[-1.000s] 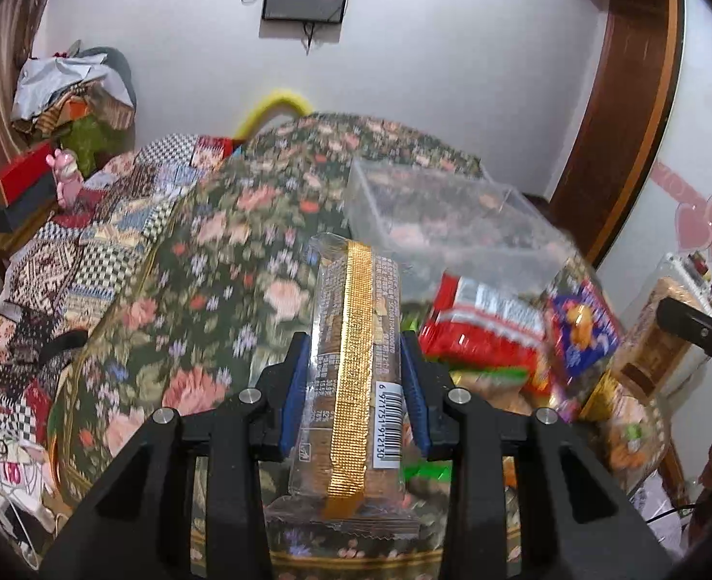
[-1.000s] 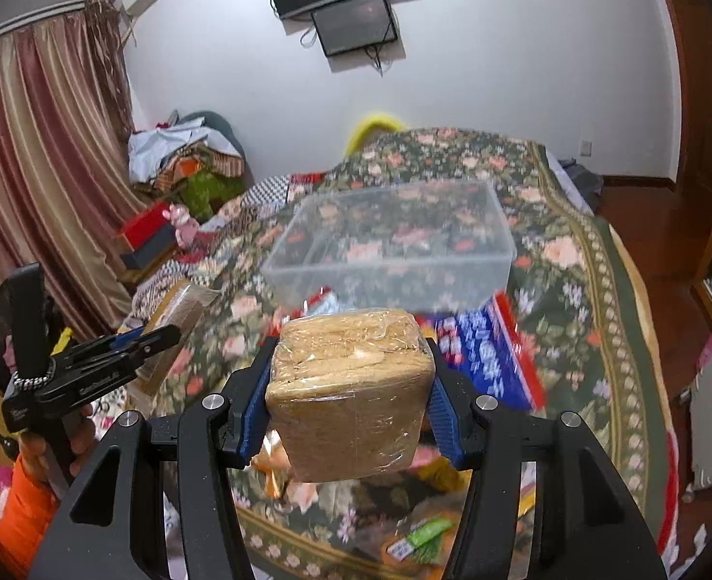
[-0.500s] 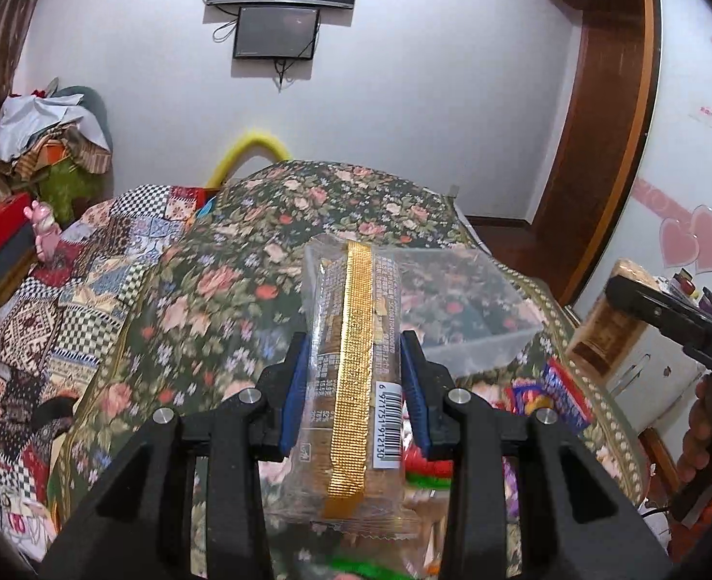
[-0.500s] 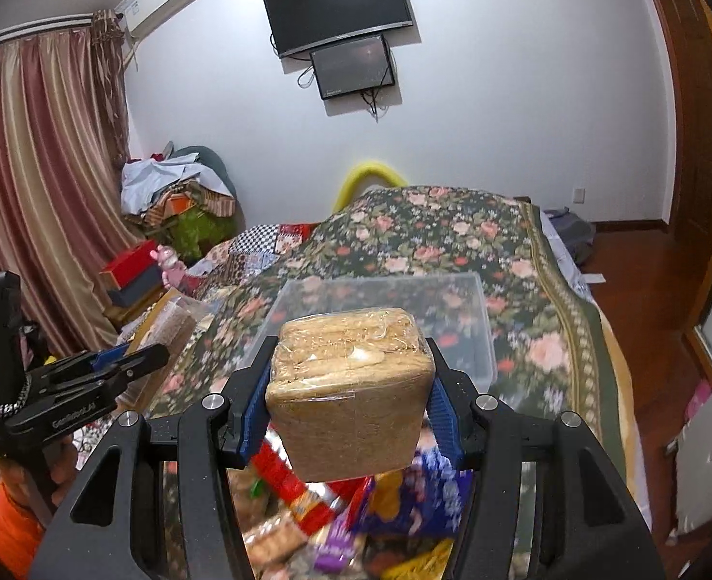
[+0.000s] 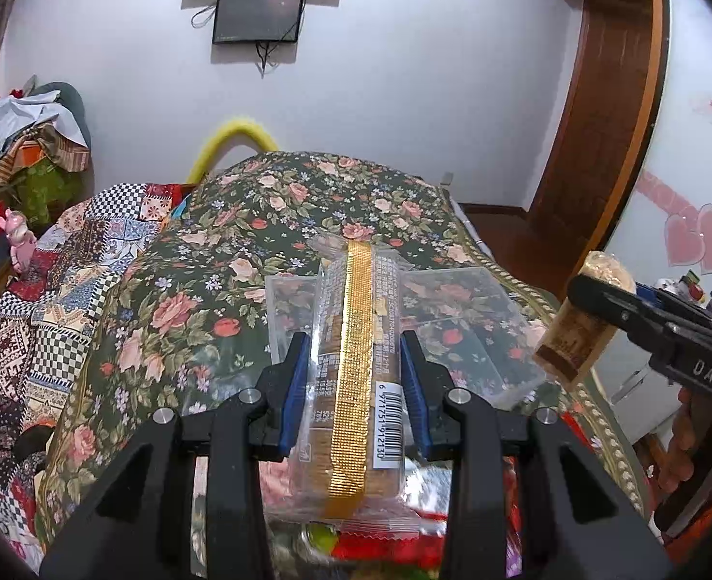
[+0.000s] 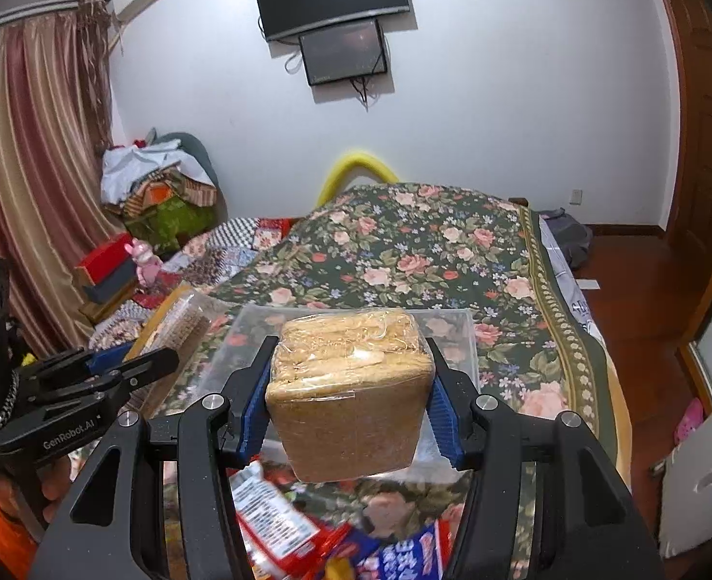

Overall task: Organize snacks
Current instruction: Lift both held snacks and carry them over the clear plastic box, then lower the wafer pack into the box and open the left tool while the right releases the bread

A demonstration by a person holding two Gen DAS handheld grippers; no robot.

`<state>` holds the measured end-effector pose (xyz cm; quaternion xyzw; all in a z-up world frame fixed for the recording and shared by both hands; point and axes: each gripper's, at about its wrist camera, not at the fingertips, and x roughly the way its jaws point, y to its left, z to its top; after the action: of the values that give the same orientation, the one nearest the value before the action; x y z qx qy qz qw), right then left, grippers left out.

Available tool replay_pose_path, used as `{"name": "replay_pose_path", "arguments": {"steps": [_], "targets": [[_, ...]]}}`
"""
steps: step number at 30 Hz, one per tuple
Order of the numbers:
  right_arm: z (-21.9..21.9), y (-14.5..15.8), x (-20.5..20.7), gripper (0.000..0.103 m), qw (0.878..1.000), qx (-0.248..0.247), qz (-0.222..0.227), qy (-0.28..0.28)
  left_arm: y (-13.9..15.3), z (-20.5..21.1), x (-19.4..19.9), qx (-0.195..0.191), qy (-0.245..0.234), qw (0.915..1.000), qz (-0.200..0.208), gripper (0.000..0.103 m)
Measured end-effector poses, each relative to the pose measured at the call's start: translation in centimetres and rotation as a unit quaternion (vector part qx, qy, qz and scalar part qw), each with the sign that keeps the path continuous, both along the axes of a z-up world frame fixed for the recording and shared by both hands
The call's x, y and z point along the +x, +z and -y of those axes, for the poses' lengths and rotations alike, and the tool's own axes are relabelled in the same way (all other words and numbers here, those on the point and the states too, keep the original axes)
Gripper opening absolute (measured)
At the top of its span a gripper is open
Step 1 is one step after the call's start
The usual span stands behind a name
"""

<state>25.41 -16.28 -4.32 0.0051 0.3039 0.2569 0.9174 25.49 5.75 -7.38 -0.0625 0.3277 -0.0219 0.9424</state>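
The long cracker pack (image 5: 356,367) points straight away from the left camera, its long side running along the fingers toward the far wall. It is a clear, shiny plastic wrap with brown crackers stacked inside. A rough gold strip runs down its middle, and a white barcode label sits near its lower right side. The left gripper (image 5: 353,377) has its blue pads pressed on both long sides of the pack, so the jaws are nearly closed on it and hold it up in the air.

The other snack is a brown block (image 6: 348,386) in tight, clear wrap. It is shaped like a fat brick, with pale, stringy layers on top and a flat, grainy front face. Its short, flat end faces the right camera. The right gripper (image 6: 348,398) squeezes it from both sides with blue ridged pads and holds it up too.

Just past both snacks lies a clear plastic box (image 5: 481,319). It is wide, with thin see-through walls, and it rests on a dark bedspread (image 5: 307,203) covered in pink roses. Below the grippers lie blurry red and blue snack bags (image 6: 278,522). A patchwork quilt (image 5: 65,261) lies to the left of the bedspread.
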Motion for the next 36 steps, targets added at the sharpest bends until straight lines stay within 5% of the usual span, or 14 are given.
{"name": "replay_pose_path", "arguments": {"steps": [23,28,36], "targets": [[-2.9,-5.9,5.9,0.053,0.993,-0.061,-0.102,0.024,-6.0,-0.2,7.8,-0.002,-0.004,0.996,-0.089,0.037],[-2.5,-5.1,5.4,0.064,0.994,-0.052,-0.094,0.017,-4.9,-0.2,6.8,-0.007,-0.008,0.997,-0.077,0.039],[-1.4,-1.8,3.0,0.064,0.997,-0.044,-0.059,0.013,-1.3,0.1,3.0,-0.004,-0.014,0.9988,-0.047,0.039]]}}
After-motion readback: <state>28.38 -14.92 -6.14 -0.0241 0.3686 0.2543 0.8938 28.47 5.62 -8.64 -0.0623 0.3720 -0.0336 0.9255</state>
